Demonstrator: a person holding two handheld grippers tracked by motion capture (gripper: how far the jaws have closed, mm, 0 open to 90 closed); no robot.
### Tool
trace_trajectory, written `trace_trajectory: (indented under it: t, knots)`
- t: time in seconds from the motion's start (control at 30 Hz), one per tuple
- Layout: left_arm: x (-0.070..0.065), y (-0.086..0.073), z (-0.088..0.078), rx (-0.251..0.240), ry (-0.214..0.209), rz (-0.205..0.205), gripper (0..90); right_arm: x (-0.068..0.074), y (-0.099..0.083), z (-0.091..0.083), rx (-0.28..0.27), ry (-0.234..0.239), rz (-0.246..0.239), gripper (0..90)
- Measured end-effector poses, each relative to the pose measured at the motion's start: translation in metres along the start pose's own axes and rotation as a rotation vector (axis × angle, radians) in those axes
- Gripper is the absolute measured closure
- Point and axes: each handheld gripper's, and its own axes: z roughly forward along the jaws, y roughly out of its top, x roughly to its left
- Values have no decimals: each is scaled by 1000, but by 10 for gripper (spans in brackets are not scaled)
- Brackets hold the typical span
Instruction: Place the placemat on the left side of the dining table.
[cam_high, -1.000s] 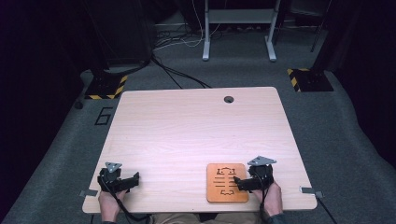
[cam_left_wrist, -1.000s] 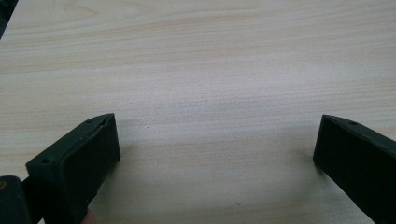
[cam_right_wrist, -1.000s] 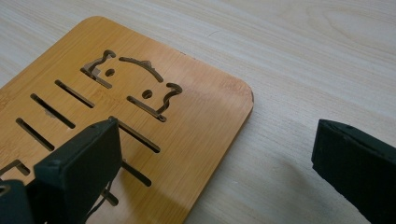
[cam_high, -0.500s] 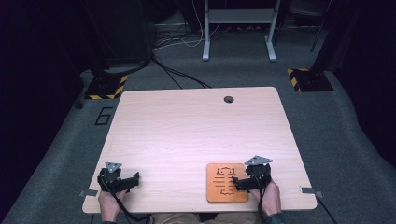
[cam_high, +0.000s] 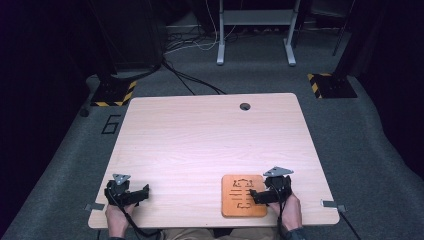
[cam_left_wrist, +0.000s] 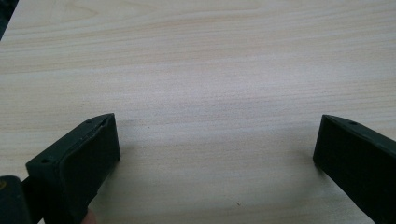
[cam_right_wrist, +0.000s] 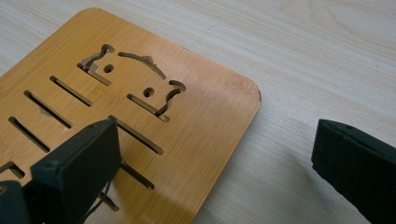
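Lengthwise, bamboo board toward far edge

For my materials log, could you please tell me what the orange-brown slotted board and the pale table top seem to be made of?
The orange-brown slotted board looks like bamboo or thin wood: fine straight grain, cleanly cut slots, a smooth and slightly glossy finish. The pale table top shows a light wood grain with a matt surface; it is probably a wood-look laminate, though the pictures cannot rule out real wood.

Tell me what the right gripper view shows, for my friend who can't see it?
A flat wooden board with slots and a cut-out animal face lies on a pale wooden table. The right gripper is open, one black jaw over the board, the other over the table.
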Motion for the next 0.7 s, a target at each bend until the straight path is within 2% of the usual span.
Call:
trace_trajectory:
  t: [0.07, 0.2, 0.4, 0.57, 0.7]
  knots:
    - [0, 0, 0, 0, 0, 0, 3, 0, 0, 0, 0, 5, 16, 6]
    - [0, 0, 0, 0, 0, 0, 3, -3, -1, -1, -2, 7, -2, 8]
    - [0, 0, 0, 0, 0, 0, 3, -4, -2, -3, 15, 18, 18, 9]
    - [0, 0, 0, 0, 0, 0, 3, -8, -3, -4, 17, 30, 2, 9]
    - [0, 0, 0, 0, 0, 0, 3, -10, -4, -4, 18, 33, 8, 9]
